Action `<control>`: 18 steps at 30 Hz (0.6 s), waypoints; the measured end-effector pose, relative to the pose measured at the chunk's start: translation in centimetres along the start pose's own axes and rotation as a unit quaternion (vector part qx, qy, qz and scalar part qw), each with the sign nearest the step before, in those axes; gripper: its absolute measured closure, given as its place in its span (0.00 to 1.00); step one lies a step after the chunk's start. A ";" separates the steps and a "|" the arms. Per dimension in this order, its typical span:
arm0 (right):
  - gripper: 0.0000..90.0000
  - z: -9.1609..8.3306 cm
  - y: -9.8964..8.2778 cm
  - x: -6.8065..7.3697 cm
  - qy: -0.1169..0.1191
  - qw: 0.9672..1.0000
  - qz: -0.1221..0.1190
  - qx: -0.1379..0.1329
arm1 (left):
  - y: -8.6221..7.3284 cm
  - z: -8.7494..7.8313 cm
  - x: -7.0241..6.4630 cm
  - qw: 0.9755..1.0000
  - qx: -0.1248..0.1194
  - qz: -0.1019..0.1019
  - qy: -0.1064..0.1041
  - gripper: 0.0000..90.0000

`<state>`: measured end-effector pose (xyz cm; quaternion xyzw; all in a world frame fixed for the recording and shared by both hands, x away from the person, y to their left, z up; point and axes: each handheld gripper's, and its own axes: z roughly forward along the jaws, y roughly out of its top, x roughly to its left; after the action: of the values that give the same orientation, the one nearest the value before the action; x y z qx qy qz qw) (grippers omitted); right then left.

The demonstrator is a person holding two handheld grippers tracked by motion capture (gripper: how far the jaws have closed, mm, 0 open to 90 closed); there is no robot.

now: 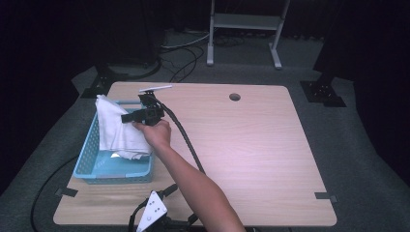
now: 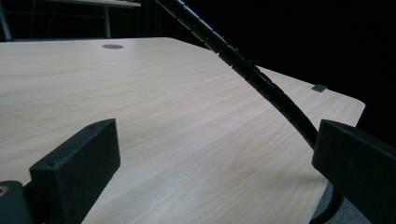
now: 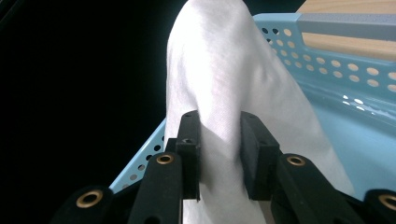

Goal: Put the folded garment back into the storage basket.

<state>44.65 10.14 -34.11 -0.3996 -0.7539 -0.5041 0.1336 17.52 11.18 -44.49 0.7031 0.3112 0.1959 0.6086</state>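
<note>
A white cloth point(image 1: 116, 128) hangs up out of a light blue perforated basket point(image 1: 89, 154) at the table's left side. My right gripper point(image 1: 127, 117) is held by a hand over the basket, pointing left, and is shut on the cloth. In the right gripper view the two black jaws pinch a fold of the cloth point(image 3: 224, 70) at my gripper point(image 3: 218, 123), with the basket wall point(image 3: 336, 65) behind. My left gripper point(image 1: 159, 217) lies at the table's front edge under its grey plate. Its jaws stand wide apart, open over bare wood point(image 2: 215, 163).
The right gripper's black ribbed cable point(image 1: 186, 140) runs across the table and passes the left gripper's view point(image 2: 243, 65). A round hole point(image 1: 235, 96) sits near the far edge. A white strip point(image 1: 155, 88) lies behind the basket. A metal stand point(image 1: 244, 21) is on the floor beyond.
</note>
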 end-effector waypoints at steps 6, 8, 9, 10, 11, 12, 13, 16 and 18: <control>0.80 0.3 -0.1 -0.2 0.001 1.000 0.003 0.001 | 0.0 0.0 0.1 1.000 -0.002 -0.002 0.002 0.01; 0.80 0.4 -0.2 -0.3 -0.001 1.000 0.004 0.003 | 0.0 0.0 0.1 1.000 -0.002 -0.003 0.002 0.01; 0.80 0.5 -0.2 -0.3 -0.002 1.000 0.002 0.004 | 0.0 0.0 0.1 1.000 -0.002 -0.002 0.002 0.01; 0.80 0.5 -0.3 -0.4 -0.002 1.000 0.003 0.006 | 0.0 0.0 0.1 1.000 -0.002 -0.002 0.002 0.01; 0.80 0.6 -0.3 -0.4 -0.002 1.000 0.005 0.006 | 0.0 0.0 0.1 1.000 -0.001 -0.001 0.001 0.01; 0.80 0.7 -0.4 -0.5 -0.002 1.000 0.005 0.006 | 0.0 0.0 0.0 1.000 -0.001 -0.002 0.001 0.01; 0.80 0.8 -0.4 -0.5 -0.003 1.000 0.005 0.008 | 0.0 0.0 0.0 1.000 -0.001 -0.001 0.001 0.01; 0.80 1.1 -0.6 -0.6 -0.004 1.000 0.006 0.012 | 0.0 0.0 0.0 1.000 -0.001 -0.001 0.001 0.01; 0.80 1.3 -0.6 -0.7 -0.004 1.000 0.008 0.014 | 0.0 0.0 0.0 1.000 -0.001 -0.001 0.002 0.01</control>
<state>44.89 10.81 -35.55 -0.4055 -0.7581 -0.4911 0.1403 17.54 11.23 -44.49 0.7016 0.3130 0.1968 0.6092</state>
